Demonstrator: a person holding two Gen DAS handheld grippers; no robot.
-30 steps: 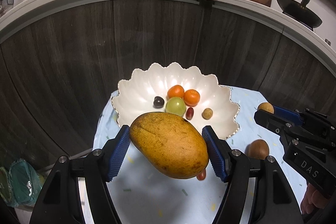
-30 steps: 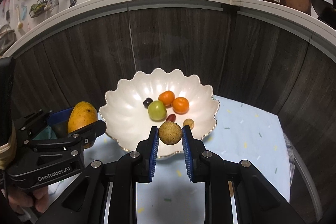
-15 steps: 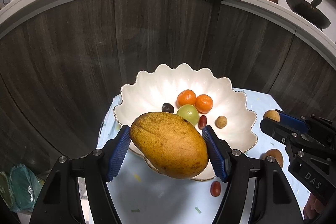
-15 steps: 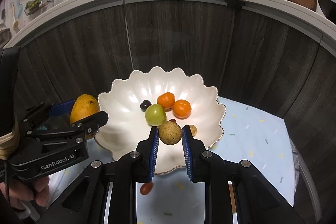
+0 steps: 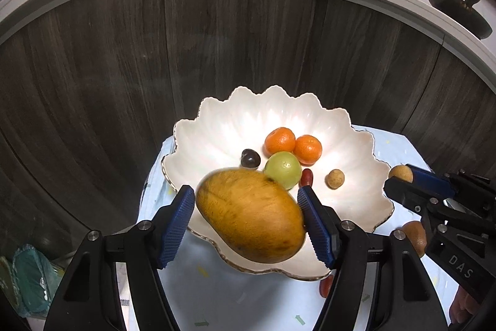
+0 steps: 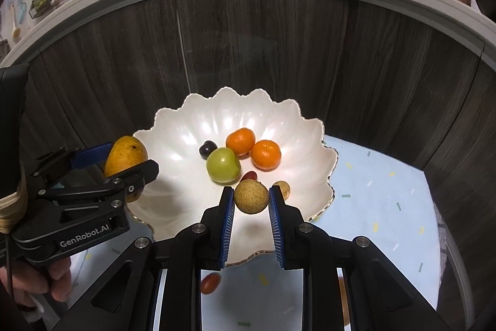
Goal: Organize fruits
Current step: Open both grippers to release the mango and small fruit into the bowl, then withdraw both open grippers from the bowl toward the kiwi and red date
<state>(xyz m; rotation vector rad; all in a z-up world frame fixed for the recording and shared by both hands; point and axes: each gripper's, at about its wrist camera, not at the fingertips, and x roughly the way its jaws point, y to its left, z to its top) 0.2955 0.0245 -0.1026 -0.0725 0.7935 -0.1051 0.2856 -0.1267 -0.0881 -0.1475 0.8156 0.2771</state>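
Observation:
A white scalloped bowl (image 5: pixel 217 132) (image 6: pixel 173 132) holds two oranges (image 5: pixel 293 143), a green fruit (image 5: pixel 282 169), a dark grape, a red grape and a small tan fruit (image 5: pixel 334 178). My left gripper (image 5: pixel 248 216) has its jaws slightly apart around a yellow mango (image 5: pixel 251 214), which looks blurred over the bowl's near left side; it also shows in the right wrist view (image 6: pixel 125 156). My right gripper (image 6: pixel 251 199) is shut on a small round tan fruit (image 6: pixel 251 196) above the bowl's near rim.
The bowl stands on a light blue cloth (image 6: pixel 387 207). A red grape (image 6: pixel 210 283) and a brown fruit (image 5: pixel 415 236) lie on the cloth near the bowl. Dark wood cabinet fronts (image 5: pixel 217 46) rise right behind the bowl.
Both grippers moved forward over the bowl. The left jaws have opened a little and the mango now looks blurred between them. The right grip is unchanged.

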